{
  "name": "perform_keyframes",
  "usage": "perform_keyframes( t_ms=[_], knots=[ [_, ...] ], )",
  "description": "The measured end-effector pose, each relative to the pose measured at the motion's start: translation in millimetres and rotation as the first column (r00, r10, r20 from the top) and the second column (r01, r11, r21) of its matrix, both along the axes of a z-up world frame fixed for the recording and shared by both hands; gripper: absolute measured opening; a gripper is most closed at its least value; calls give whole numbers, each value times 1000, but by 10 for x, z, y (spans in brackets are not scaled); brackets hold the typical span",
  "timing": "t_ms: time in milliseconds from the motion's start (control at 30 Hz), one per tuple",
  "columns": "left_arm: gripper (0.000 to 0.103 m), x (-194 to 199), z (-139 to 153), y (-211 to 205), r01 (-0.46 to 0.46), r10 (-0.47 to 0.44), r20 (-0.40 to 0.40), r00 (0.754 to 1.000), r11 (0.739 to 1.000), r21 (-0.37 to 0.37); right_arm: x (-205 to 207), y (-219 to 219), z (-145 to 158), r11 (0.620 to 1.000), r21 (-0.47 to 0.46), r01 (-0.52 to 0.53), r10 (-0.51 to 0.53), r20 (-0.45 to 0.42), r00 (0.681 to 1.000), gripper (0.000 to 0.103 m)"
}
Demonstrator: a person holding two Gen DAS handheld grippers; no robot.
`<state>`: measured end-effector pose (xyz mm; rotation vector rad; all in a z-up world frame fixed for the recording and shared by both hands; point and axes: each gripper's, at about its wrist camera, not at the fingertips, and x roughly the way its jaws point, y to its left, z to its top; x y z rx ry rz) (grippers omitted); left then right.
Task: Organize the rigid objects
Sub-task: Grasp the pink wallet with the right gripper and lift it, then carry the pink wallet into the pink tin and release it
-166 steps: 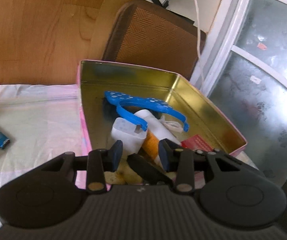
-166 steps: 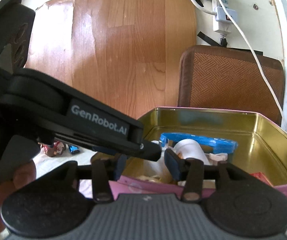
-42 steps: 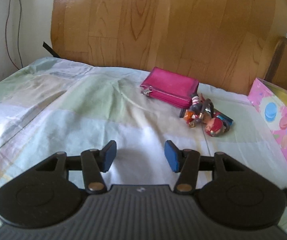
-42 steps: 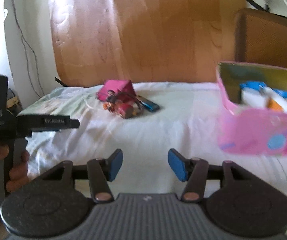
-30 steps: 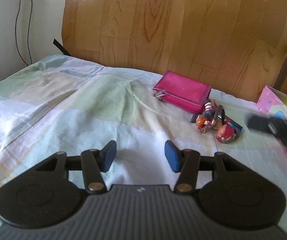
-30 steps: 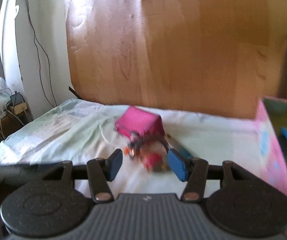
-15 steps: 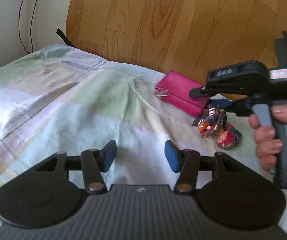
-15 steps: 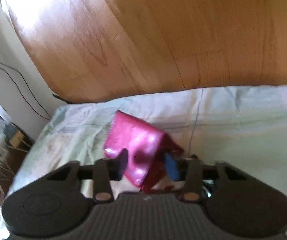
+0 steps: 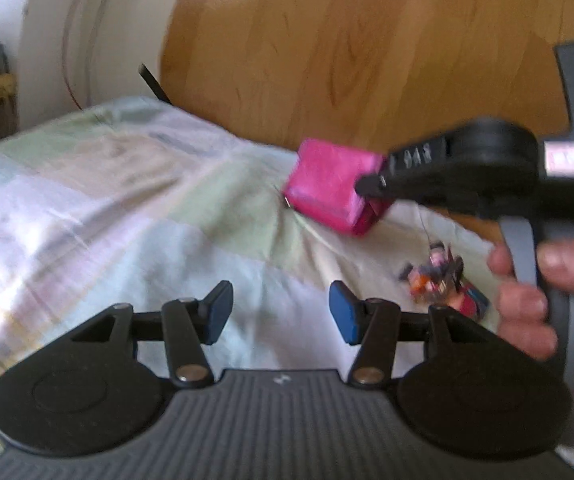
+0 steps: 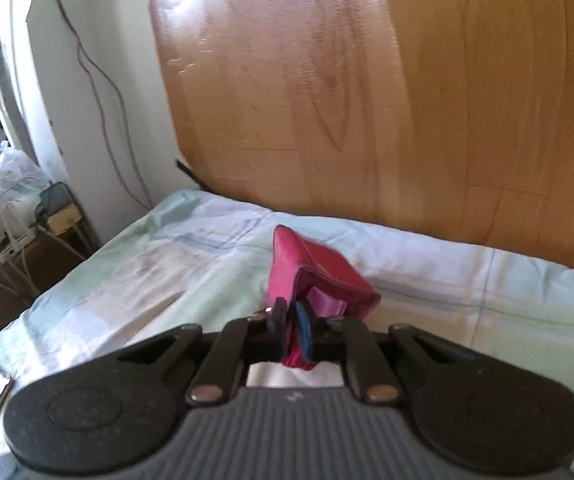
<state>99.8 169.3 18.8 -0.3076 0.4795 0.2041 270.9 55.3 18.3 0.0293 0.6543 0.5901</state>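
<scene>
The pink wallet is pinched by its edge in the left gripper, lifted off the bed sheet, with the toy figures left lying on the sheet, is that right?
Not quite: the right gripper has it, not the left. The right wrist view shows its jaws, which have just been closing, shut on the pink wallet's edge. The left gripper is open with nothing between its jaws. The rest holds: the wallet is off the bed sheet and the toy figures lie on it.

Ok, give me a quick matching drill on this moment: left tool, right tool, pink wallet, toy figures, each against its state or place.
Things:
1. left tool
2. right tool
3. pink wallet
4. toy figures

States:
A. lying on the bedsheet, untouched
B. pinched at one edge, lifted at that end
C. open, nothing between its fingers
D. clamped shut on a thin edge, having just closed

Pairs: 1-C, 2-D, 3-B, 4-A
</scene>
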Motion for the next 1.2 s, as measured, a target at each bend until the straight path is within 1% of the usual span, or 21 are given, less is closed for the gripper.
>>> perform_keyframes(
  t_ms=[100,200,400,467,500,633,767,867,933,1000,1033,1067,1100,1133,1167,1200],
  knots=[
    [56,-91,73,-9,-61,57,64,996,997,49,-102,10,25,1000,10,-19,19,0,1000,6],
    [56,-152,115,-6,-112,103,110,989,991,78,-197,51,40,999,27,-42,42,1,999,6],
    [57,-271,194,58,-204,185,193,964,975,87,-446,-65,40,994,66,-86,88,-26,996,6],
    [62,-307,216,88,-230,210,214,954,970,77,-536,-130,21,993,78,-92,96,-40,995,6],
    [62,-322,225,101,-241,220,221,950,968,70,-594,-173,11,992,84,-94,99,-45,994,6],
    [61,-310,231,170,-261,245,223,944,964,45,-851,-339,-19,988,112,-103,111,-67,992,6],
    [61,-279,212,206,-259,247,204,947,966,31,-1175,-539,-23,985,129,-116,126,-80,989,6],
    [61,-282,194,236,-240,234,188,954,971,8,-1418,-734,-44,985,139,-105,119,-97,988,6],
    [61,-267,172,252,-208,207,174,963,978,-15,-1559,-904,-73,986,150,-77,96,-121,988,6],
    [61,-251,152,250,-148,153,167,974,988,-45,-1710,-1146,-120,987,155,-30,54,-148,987,6],
    [61,-242,144,242,-98,108,170,980,993,-63,-1771,-1254,-136,988,157,-7,32,-159,987,6],
    [62,-227,136,230,-30,45,173,984,996,-85,-1834,-1383,-148,986,164,19,9,-173,985,7],
    [64,-204,124,196,65,-45,177,983,992,-110,-1903,-1537,-154,983,179,43,-9,-188,982,7],
    [68,-175,107,141,175,-149,179,973,975,-138,-1957,-1670,-150,980,190,61,-23,-197,980,7],
    [69,-154,89,82,276,-247,180,952,948,-159,-2036,-1796,-133,978,191,84,-46,-195,980,7],
    [69,-135,77,-8,388,-357,182,916,905,-176,-2104,-1916,-113,977,186,105,-69,-188,980,7]
  ],
)
